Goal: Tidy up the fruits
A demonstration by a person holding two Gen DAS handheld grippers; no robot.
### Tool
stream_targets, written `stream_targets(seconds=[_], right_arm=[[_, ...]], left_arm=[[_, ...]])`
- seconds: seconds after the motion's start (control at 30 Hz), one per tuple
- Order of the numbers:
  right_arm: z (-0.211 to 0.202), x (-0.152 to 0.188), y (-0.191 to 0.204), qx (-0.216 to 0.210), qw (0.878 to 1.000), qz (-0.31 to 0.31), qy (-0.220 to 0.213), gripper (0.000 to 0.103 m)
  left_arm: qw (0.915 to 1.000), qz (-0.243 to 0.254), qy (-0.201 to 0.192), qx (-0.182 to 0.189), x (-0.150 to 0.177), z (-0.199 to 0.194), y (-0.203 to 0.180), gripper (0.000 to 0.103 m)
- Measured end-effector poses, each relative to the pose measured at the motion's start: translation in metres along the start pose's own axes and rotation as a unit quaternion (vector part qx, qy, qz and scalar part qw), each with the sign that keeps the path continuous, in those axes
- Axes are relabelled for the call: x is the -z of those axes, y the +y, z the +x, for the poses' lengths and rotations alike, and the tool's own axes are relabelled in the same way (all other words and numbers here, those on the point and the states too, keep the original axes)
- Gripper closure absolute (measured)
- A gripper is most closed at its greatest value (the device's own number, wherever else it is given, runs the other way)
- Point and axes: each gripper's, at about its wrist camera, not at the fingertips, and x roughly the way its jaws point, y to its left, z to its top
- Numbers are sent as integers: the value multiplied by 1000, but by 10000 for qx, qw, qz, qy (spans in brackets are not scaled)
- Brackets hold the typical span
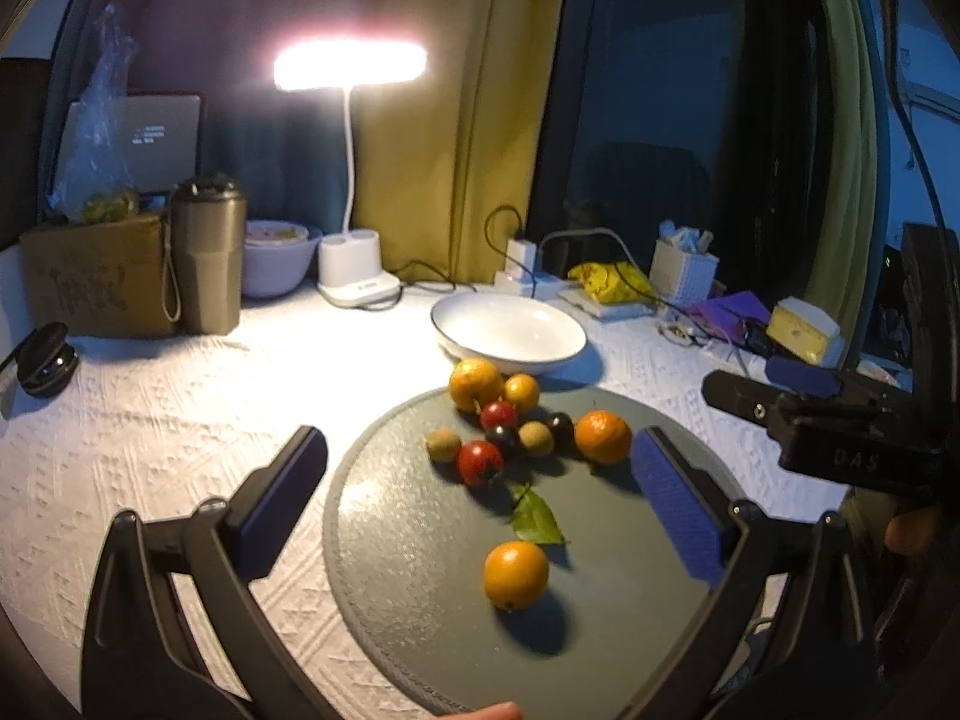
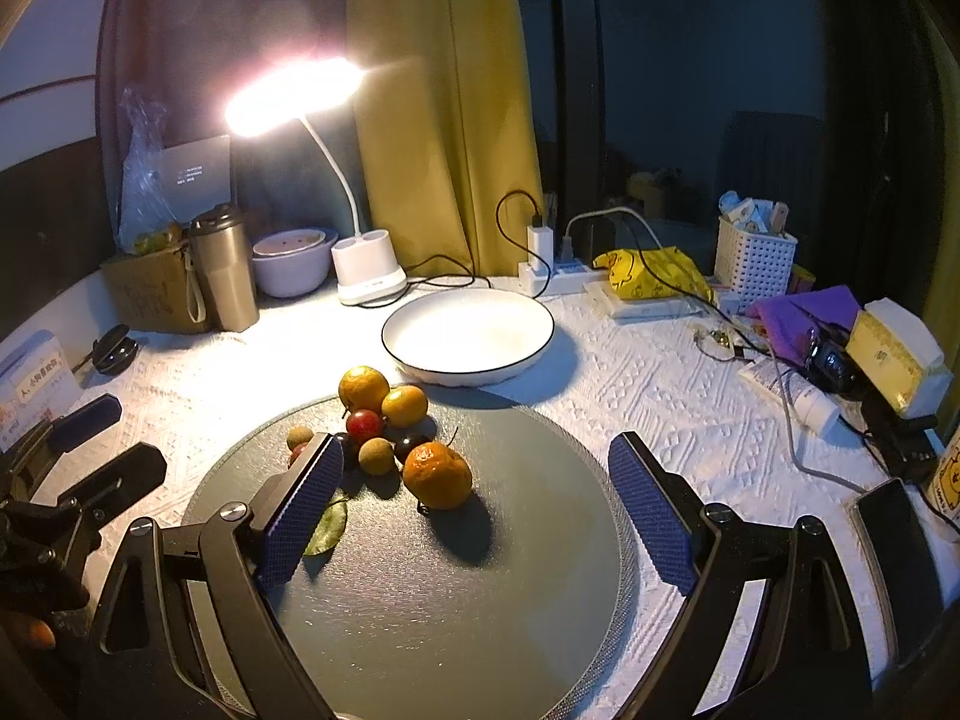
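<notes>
My left gripper (image 1: 480,498) is spread wide, nothing in it, hovering over the grey mat (image 1: 420,630). One orange (image 1: 516,575) sits alone on the mat between its fingers, nearest the camera, with a green leaf (image 1: 534,519) just behind it.

My right gripper (image 2: 474,504) is wide open too and empty, also over the mat (image 2: 450,612). In the right wrist view, its left finger (image 2: 300,510) hides part of the leaf (image 2: 327,531) and part of the fruit pile.

The pile sits at the far side of the mat: a wrinkled orange (image 2: 437,475) closest, two more oranges (image 2: 363,389) at the back edge touching each other, a red fruit (image 2: 364,425), a tan longan (image 2: 378,456), another longan (image 2: 299,437) and a dark fruit (image 2: 410,443). From the left wrist I count two red fruits (image 1: 479,463) and two dark ones (image 1: 501,437).

The white bowl (image 2: 540,330) is empty, on the tablecloth (image 2: 690,438) just past the mat, near the back oranges. The lamp (image 2: 360,276) is lit behind it.
</notes>
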Motion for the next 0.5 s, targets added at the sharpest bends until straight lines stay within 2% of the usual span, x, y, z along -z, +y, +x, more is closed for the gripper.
stream_targets(seconds=[0.27,0.43,0.5], right_arm=[[28,4,-5,-177,9992,-13,372,11],[50,7,-9,-339,9974,56,637,12],[59,7,-8,-422,9964,79,737,16]], left_arm=[[9979,73,635,66,15,32,-3,2],[9943,113,1054,76,26,49,-4,15],[9923,65,1233,72,31,55,-2,24]])
